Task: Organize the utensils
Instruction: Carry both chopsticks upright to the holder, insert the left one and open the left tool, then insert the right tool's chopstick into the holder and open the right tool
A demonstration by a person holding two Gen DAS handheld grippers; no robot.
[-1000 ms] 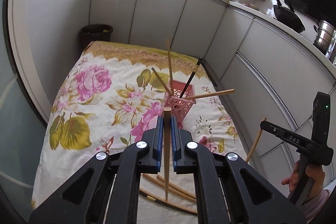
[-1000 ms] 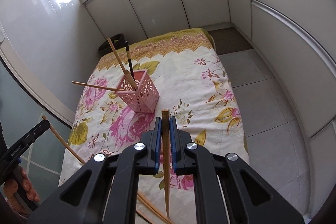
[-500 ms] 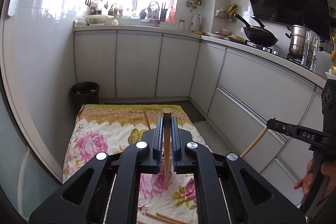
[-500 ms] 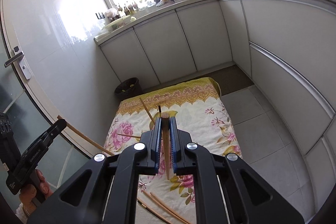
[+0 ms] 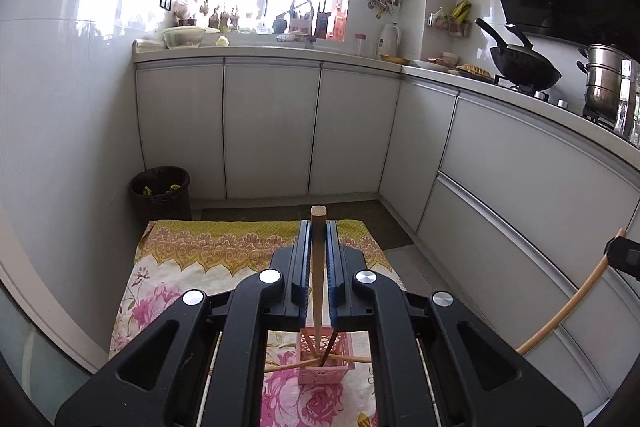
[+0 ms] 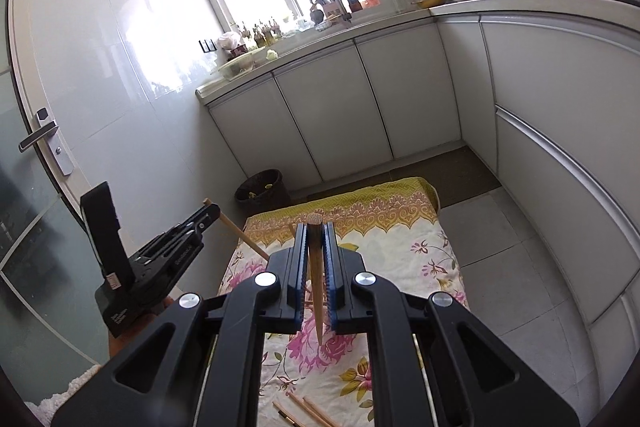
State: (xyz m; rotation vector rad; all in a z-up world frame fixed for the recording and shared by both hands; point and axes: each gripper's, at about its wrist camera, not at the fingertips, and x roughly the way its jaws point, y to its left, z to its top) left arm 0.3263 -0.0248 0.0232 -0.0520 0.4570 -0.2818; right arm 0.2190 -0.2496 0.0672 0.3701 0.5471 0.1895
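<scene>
My left gripper (image 5: 318, 229) is shut on a wooden chopstick (image 5: 317, 267) that points down into the pink perforated holder (image 5: 324, 367) right below it; the holder has several chopsticks in it. My right gripper (image 6: 315, 231) is shut on another wooden chopstick (image 6: 316, 275), held above the floral cloth (image 6: 400, 251). The left gripper also shows in the right wrist view (image 6: 210, 213), with its chopstick (image 6: 244, 237). The right gripper's tip (image 5: 618, 253) and its chopstick (image 5: 568, 307) show in the left wrist view. Loose chopsticks (image 6: 308, 409) lie on the cloth near me.
The floral cloth (image 5: 224, 251) covers a low surface on the kitchen floor. A dark waste bin (image 5: 160, 191) stands at its far left corner. White cabinets (image 5: 272, 127) run along the back and right. A wok (image 5: 524, 69) and pot (image 5: 604, 83) sit on the counter.
Both grippers have tilted up from looking down at the cloth to looking across the kitchen. The pink holder now sits under the left gripper, with the chopstick's lower end in it.
</scene>
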